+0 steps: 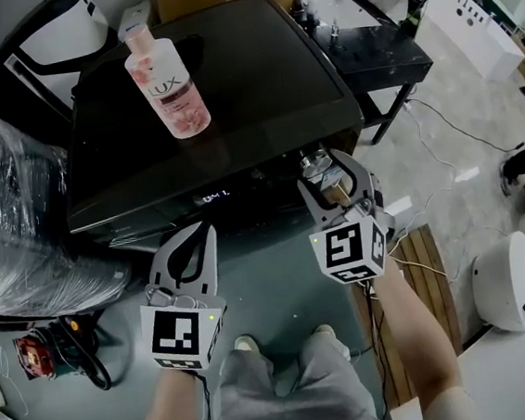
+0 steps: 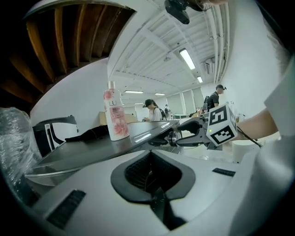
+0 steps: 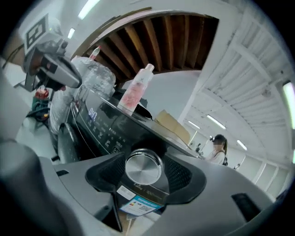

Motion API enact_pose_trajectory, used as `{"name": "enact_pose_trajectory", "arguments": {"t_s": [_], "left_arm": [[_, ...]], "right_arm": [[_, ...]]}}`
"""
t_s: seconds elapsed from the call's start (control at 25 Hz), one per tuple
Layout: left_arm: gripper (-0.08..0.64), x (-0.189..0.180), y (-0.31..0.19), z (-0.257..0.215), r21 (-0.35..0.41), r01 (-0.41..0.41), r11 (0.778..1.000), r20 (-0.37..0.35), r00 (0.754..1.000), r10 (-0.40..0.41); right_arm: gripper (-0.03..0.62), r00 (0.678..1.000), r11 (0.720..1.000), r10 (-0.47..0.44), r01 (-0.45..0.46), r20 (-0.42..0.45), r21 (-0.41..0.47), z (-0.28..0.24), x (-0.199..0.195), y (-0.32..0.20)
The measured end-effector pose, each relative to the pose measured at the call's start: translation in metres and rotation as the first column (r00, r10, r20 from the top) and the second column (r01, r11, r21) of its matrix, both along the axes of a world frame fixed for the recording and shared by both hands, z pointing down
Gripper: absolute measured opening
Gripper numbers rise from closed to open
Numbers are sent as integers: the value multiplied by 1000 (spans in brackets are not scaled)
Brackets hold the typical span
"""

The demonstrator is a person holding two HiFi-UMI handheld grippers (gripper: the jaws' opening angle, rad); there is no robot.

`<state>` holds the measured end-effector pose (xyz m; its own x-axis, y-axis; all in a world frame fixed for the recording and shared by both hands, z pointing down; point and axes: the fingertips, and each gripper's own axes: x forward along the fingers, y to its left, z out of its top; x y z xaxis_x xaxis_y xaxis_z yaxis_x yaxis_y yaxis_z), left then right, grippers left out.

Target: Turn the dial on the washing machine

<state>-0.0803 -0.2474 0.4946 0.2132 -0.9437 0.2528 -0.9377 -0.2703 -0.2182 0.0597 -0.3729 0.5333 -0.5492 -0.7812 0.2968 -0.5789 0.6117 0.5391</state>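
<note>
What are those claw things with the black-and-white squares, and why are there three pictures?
A person holds a grabbing tool in each hand, and the patterned cubes are part of the tools. One picture comes from a camera on the person's head, looking down. The other two come from cameras riding on each tool. The big black box is a washing machine, with a pink bottle standing on top. The right gripper has its fingers on either side of the shiny dial; they are opening, not squeezing it. The left gripper hangs in front of the machine, fingers shut, holding nothing.
</note>
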Motion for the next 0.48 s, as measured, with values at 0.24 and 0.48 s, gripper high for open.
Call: {"name": "enact_pose_trajectory", "arguments": {"t_s": [0.24, 0.48], "left_arm": [[20, 5, 4, 13, -32, -1, 999, -31, 1000, 0], [20, 3, 8, 17, -47, 5, 999, -45, 999, -8]], "right_arm": [[290, 965, 983, -20, 67, -260, 170, 1, -7, 7], [301, 888, 957, 2, 132, -460, 259, 19, -10, 11]]}}
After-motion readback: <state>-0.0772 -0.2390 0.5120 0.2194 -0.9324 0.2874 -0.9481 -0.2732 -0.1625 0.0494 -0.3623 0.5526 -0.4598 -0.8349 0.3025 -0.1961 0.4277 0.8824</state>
